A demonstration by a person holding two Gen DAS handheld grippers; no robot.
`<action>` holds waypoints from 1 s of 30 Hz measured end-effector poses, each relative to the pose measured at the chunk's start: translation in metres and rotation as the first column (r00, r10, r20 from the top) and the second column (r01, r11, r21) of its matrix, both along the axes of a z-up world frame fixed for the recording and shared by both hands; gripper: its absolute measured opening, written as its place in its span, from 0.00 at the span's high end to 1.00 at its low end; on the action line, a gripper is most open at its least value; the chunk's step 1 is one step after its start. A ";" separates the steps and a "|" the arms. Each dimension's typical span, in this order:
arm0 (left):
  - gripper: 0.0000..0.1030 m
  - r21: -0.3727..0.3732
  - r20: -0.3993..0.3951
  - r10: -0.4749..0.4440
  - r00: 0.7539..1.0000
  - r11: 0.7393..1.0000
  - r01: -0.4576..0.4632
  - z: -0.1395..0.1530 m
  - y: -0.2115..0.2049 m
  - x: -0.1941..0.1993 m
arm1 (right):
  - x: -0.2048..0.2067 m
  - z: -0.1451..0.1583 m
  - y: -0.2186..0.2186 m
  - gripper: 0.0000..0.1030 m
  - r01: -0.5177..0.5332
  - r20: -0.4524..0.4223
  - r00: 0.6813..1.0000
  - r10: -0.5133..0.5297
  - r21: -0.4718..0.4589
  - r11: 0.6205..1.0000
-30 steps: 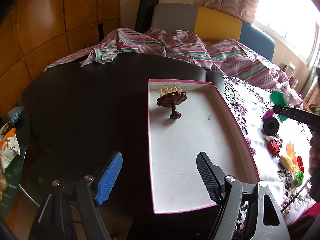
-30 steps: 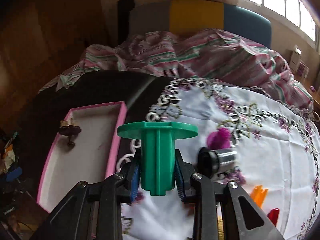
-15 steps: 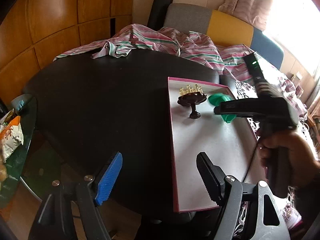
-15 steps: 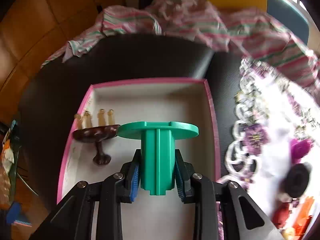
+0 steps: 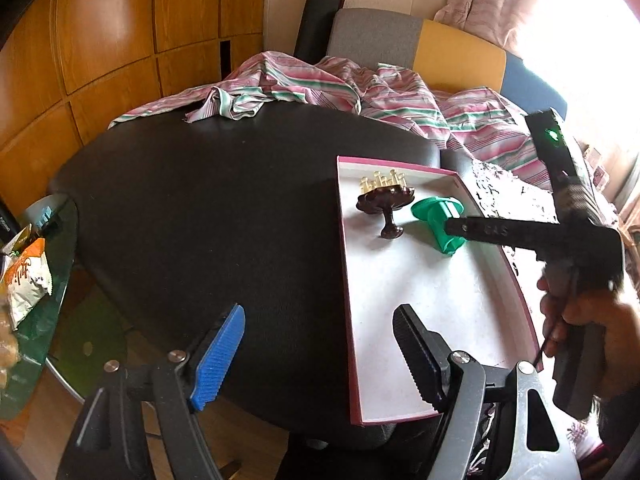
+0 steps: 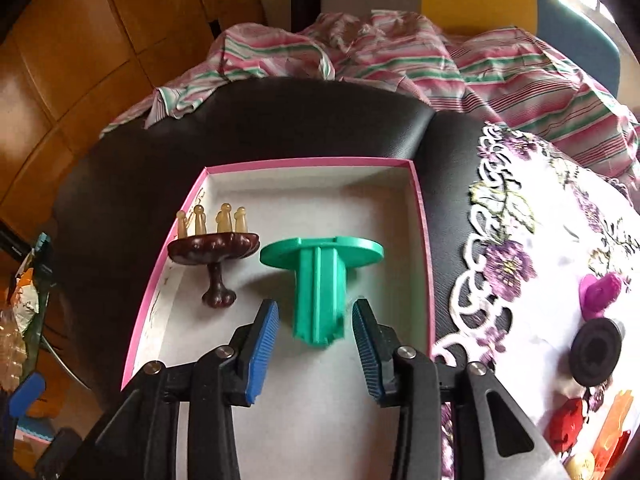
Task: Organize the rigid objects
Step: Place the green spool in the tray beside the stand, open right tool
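The right tool [image 6: 314,332] hangs over the pink-rimmed box [image 6: 420,216] on the black bench [image 5: 200,200]. Its jaws have just been opening, and both pads now stand clear of the green plastic piece [image 6: 320,280], with a gap on each side of its ribbed stem. The stem's lower end is between the 2 pads, and its round flange points toward the far wall of the box. The piece is slightly blurred in the right wrist view. In the left wrist view it lies tilted on the white floor of the box [image 5: 420,280], near the far right corner.

Just beside it, to the left, a dark brown stand [image 6: 216,256] with 4 pale pegs on top sits upright inside the box.

The left tool [image 5: 318,346] hovers at the near edge of the bench, jaws apart with nothing between them.

A hand [image 5: 576,312] grips the right tool's handle.

On the flowered cloth [image 6: 540,240] to the right of the box lie a black round part [image 6: 596,356], a purple piece [image 6: 600,292] and some red and orange pieces [image 6: 592,424]. A striped cloth [image 6: 400,48] is heaped at the far side of the bench.
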State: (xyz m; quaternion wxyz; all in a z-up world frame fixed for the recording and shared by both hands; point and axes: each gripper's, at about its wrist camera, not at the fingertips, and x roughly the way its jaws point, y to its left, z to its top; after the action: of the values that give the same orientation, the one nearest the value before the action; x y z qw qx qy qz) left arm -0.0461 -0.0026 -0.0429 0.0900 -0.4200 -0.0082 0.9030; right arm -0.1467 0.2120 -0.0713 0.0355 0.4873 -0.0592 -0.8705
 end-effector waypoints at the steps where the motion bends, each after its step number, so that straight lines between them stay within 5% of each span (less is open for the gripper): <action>1: 0.25 -0.003 -0.003 -0.001 1.000 1.000 0.001 0.001 0.001 0.000 | 0.005 0.003 0.001 0.62 0.001 -0.009 1.000 -0.001 0.003 1.000; 15: 0.25 -0.025 -0.040 -0.053 0.998 0.998 0.052 0.015 0.017 0.009 | 0.059 0.035 0.040 0.62 0.044 -0.117 0.992 -0.040 0.031 0.999; 30: 0.25 -0.054 -0.027 -0.110 0.994 0.993 0.109 0.016 0.046 0.017 | 0.101 0.055 0.135 0.62 0.225 -0.174 0.961 -0.216 0.036 0.974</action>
State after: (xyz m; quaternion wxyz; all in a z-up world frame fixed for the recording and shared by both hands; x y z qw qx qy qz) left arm -0.0295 0.0434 -0.0272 0.1284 -0.4086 0.0399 0.9027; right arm -0.0459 0.3474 -0.0161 -0.0704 0.4030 -0.0859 -0.9084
